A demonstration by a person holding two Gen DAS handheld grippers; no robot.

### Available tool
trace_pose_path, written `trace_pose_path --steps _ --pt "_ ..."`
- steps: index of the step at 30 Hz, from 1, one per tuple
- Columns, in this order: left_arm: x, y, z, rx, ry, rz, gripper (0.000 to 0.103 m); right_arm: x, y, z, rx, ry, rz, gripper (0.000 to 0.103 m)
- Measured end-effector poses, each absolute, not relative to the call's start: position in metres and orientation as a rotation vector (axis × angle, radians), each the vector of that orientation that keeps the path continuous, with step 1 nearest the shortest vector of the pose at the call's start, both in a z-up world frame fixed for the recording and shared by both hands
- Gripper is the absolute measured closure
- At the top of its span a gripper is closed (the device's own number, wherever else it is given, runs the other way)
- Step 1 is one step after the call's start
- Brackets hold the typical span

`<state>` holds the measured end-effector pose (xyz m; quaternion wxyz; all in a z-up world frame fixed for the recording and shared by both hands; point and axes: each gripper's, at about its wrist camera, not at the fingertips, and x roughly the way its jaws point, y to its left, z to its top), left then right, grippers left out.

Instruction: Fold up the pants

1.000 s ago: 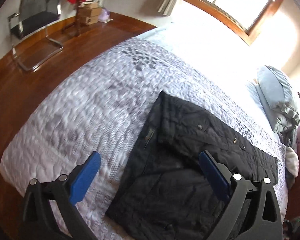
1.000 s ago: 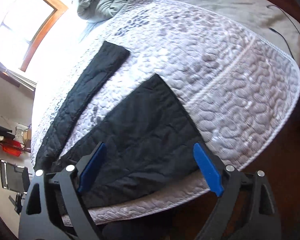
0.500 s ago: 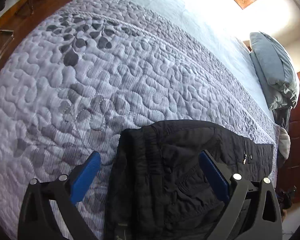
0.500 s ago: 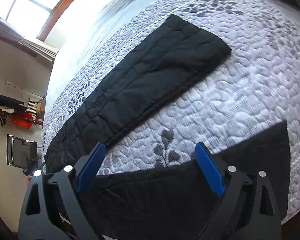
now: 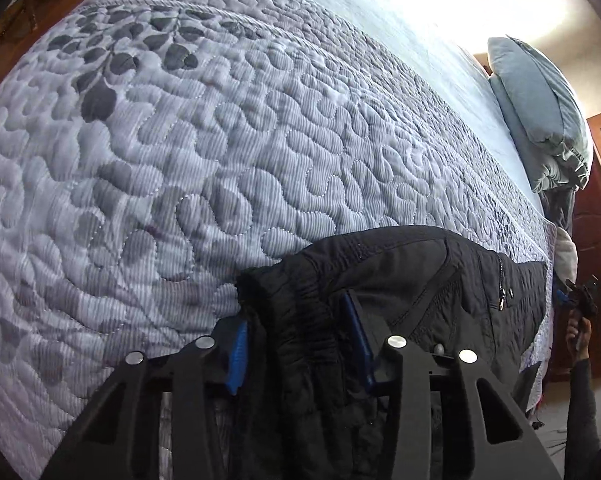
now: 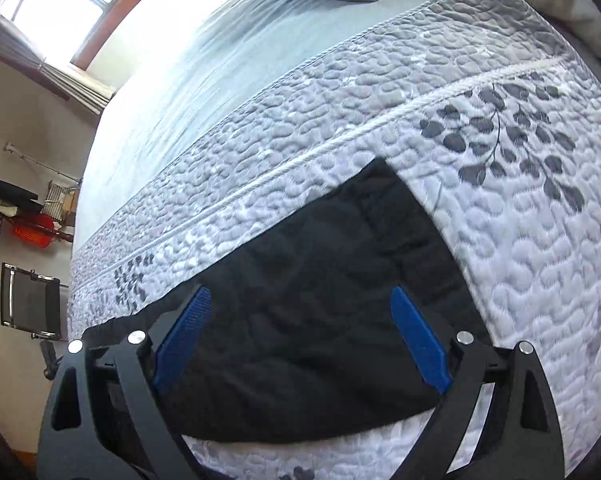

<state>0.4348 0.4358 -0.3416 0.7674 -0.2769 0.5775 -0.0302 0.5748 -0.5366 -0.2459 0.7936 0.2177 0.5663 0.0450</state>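
Black quilted pants (image 5: 420, 280) lie on a grey quilted bedspread (image 5: 180, 140). My left gripper (image 5: 296, 344) is shut on the bunched elastic waistband of the pants, which is gathered between the blue pads. In the right wrist view, a pant leg (image 6: 320, 280) lies flat with its hem toward the leaf pattern. My right gripper (image 6: 300, 336) is open just above that leg, one blue pad on each side of it, holding nothing.
Grey pillows (image 5: 540, 112) lie at the head of the bed. A bright window (image 6: 52, 4) is on the far wall. A chair (image 6: 28, 304) and a clothes rack with a red item (image 6: 32, 232) stand by the wall. Wooden floor (image 5: 4, 40) borders the bed.
My left gripper came down onto the waistband and shut on it, bunching the fabric. My right gripper moved along the pants to the leg end and stayed open.
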Motion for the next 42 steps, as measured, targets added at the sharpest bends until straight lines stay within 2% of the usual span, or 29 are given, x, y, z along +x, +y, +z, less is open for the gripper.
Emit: trace_pose_path --steps 3,5,7,9,12,14,16,17,18,20,22,24,35,42 --pt "0.435 0.434 -0.343 -0.602 1.251 -0.057 0.060 0.606 -0.552 -0.266 0.440 1.247 0.072 0.012" --pt "0.436 0.432 -0.345 -0.629 1.243 -0.072 0.049 0.624 -0.558 -0.282 0.396 1.275 0.042 0.012" --pt "0.441 0.423 -0.345 -0.629 1.234 -0.091 0.031 0.637 -0.563 -0.295 0.380 1.289 0.044 0.012" --pt "0.445 0.412 -0.346 -0.595 1.236 -0.090 0.020 0.648 -0.566 -0.306 0.376 1.295 0.060 0.012" --pt "0.450 0.398 -0.348 -0.528 1.245 -0.049 0.018 0.654 -0.568 -0.320 0.368 1.318 0.097 0.012" --pt "0.449 0.402 -0.347 -0.543 1.238 -0.022 0.025 0.655 -0.568 -0.324 0.366 1.331 0.120 0.014" --pt "0.445 0.408 -0.345 -0.541 1.243 0.012 0.051 0.653 -0.567 -0.324 0.379 1.333 0.163 0.041" --pt "0.443 0.411 -0.345 -0.558 1.241 0.011 0.057 0.653 -0.566 -0.324 0.382 1.347 0.173 0.062" --pt "0.440 0.414 -0.343 -0.552 1.246 0.023 0.067 0.651 -0.566 -0.324 0.373 1.347 0.168 0.074" --pt "0.438 0.414 -0.339 -0.538 1.243 0.030 0.075 0.646 -0.566 -0.318 0.372 1.340 0.169 0.089" --pt "0.438 0.409 -0.331 -0.503 1.230 0.052 0.089 0.639 -0.568 -0.304 0.367 1.308 0.164 0.092" --pt "0.437 0.409 -0.317 -0.502 1.187 0.070 0.090 0.629 -0.570 -0.285 0.361 1.266 0.156 0.094" --pt "0.402 0.400 -0.216 -0.459 1.011 0.016 0.091 0.523 -0.575 -0.162 0.312 1.067 0.157 0.096" --pt "0.356 0.384 -0.163 -0.412 0.909 -0.039 0.091 0.421 -0.592 -0.129 0.299 0.978 0.110 0.097"
